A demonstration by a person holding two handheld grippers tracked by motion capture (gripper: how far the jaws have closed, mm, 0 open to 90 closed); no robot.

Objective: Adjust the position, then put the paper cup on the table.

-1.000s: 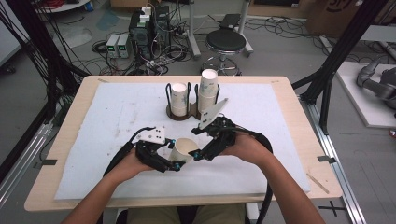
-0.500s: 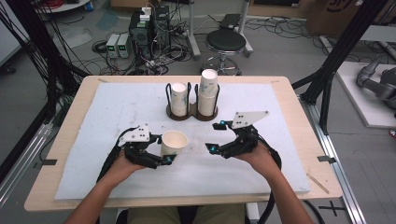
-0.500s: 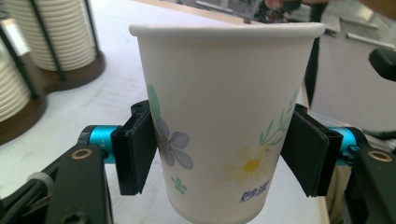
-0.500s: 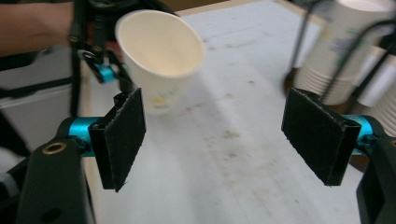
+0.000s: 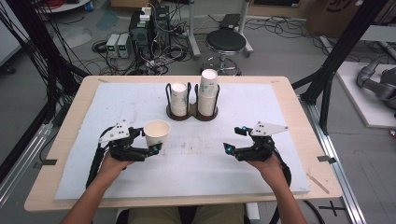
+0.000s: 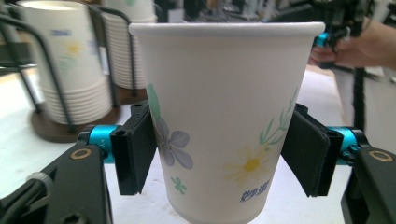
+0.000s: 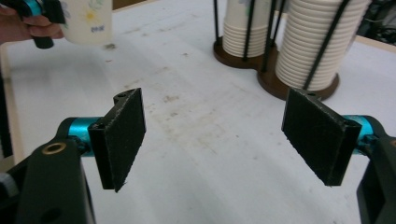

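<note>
One flowered paper cup upright at 9 o'clock on counter, between left claw pads, jaws just eased apart, both sides touched; blue Chinese characters near base. Right claw at 3 o'clock: wide, just opened further, empty.

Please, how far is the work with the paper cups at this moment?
Done: one paper cup stands apart from the stacks in the holder. In hand: the left tool has it between its pads, jaws just opening. The right tool is empty, jaws also just opened wider. Left: probably releasing the cup on the white mat; more cups may follow.
</note>
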